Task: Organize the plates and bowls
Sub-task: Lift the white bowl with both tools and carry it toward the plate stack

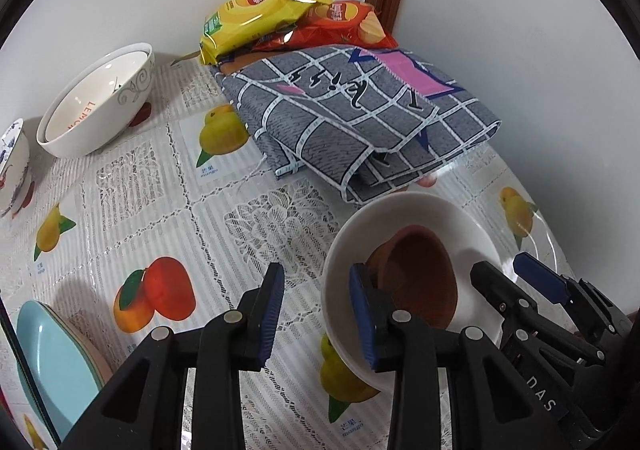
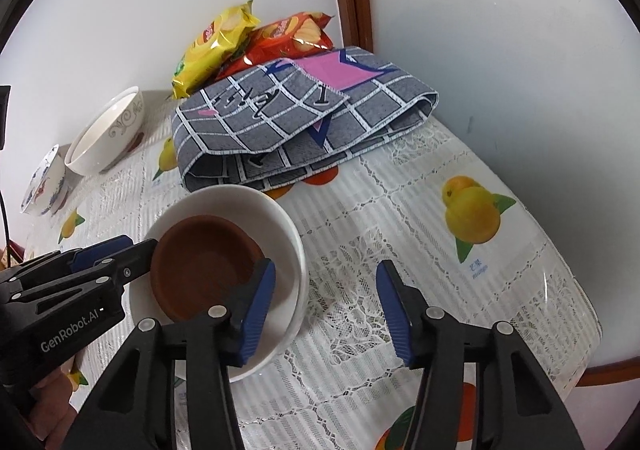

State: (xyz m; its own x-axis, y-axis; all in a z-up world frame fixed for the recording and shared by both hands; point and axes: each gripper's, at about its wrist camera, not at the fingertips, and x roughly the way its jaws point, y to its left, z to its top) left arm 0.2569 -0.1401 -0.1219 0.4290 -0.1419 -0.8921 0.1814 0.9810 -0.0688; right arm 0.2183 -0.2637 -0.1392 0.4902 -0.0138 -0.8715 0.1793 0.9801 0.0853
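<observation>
Fruit-print tablecloth (image 2: 460, 250) is carrying a white bowl (image 2: 288, 234) with a brown dish (image 2: 200, 262) nesting inside, apparently to stack the crockery. Left gripper (image 1: 316, 310) and right gripper (image 2: 326, 314) are both hanging with jaws apart, flanking that bowl and gripping nothing.

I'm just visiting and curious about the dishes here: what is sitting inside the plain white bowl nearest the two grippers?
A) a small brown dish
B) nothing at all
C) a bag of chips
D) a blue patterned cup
A: the right wrist view shows a small brown dish lying inside the white bowl, and the left wrist view shows the same brown dish there.
</observation>
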